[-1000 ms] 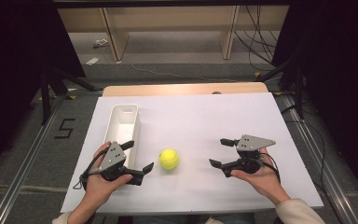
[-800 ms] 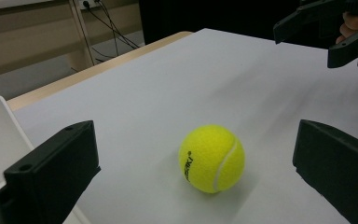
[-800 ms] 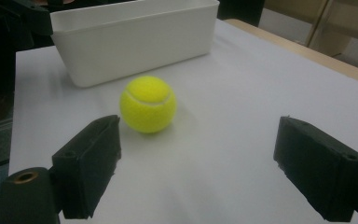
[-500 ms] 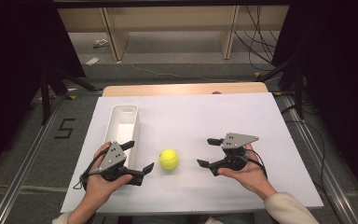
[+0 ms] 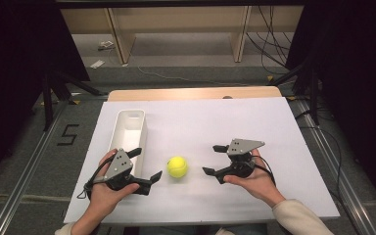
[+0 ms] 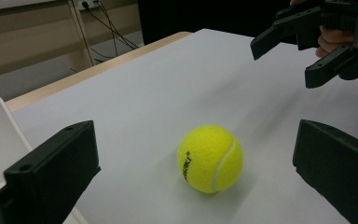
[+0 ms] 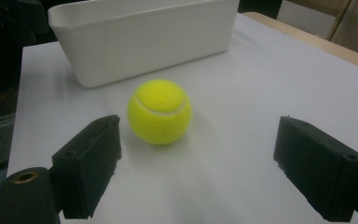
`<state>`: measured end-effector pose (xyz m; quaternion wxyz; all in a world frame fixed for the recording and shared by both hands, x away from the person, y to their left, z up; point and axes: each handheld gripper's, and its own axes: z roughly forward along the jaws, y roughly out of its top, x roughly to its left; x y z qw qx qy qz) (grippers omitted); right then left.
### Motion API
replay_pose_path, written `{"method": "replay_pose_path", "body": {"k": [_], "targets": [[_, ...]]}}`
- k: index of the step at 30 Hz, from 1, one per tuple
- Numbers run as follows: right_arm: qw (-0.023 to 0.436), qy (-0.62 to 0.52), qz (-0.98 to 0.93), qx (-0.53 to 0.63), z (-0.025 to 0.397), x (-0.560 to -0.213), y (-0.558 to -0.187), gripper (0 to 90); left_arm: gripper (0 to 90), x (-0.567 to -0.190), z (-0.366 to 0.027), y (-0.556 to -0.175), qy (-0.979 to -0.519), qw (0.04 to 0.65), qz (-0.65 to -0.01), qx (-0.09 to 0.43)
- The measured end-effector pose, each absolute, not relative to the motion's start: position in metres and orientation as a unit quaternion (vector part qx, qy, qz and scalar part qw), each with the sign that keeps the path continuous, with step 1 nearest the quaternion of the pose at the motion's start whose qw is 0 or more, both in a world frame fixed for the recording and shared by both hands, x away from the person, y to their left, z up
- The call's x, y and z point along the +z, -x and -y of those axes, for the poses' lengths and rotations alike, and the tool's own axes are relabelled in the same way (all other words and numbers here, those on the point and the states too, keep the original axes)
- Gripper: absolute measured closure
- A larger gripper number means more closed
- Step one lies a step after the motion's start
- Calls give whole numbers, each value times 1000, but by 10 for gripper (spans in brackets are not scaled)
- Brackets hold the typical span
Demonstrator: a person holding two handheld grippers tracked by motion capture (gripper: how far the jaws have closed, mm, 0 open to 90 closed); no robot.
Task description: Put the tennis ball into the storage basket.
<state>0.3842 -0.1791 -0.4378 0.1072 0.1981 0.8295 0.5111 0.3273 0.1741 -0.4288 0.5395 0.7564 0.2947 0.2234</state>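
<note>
A yellow tennis ball (image 5: pixel 177 166) lies on the white table top (image 5: pixel 210 117) between my two grippers. My left gripper (image 5: pixel 147 163) is open, just left of the ball, with its jaws pointing right. In the left gripper view the ball (image 6: pixel 209 158) rests on the table between and slightly ahead of the wide-apart jaws. My right gripper (image 5: pixel 210 159) is open too, a short way right of the ball with its jaws pointing left. In the right gripper view the ball (image 7: pixel 159 111) sits just beyond the jaw tips, towards the left one. Neither gripper touches it.
A long white bin (image 5: pixel 129 131) stands at the left of the table, beyond my left gripper, and it looks empty; its side wall (image 7: pixel 144 32) rises behind the ball. The right gripper (image 6: pixel 283 63) hangs in the left gripper view's upper right. Wooden shelving (image 5: pixel 176 24) stands on the floor beyond the table.
My right gripper has moved left towards the ball, still open. The left gripper and the ball have stayed put.
</note>
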Motion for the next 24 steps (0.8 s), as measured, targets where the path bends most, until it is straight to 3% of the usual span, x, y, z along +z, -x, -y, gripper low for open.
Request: {"method": "replay_pose_path", "body": {"k": [24], "targets": [[88,-179,-842,501,152,-445,-392,154,0,-429,-174,-327,-756,540,-294,223]]}}
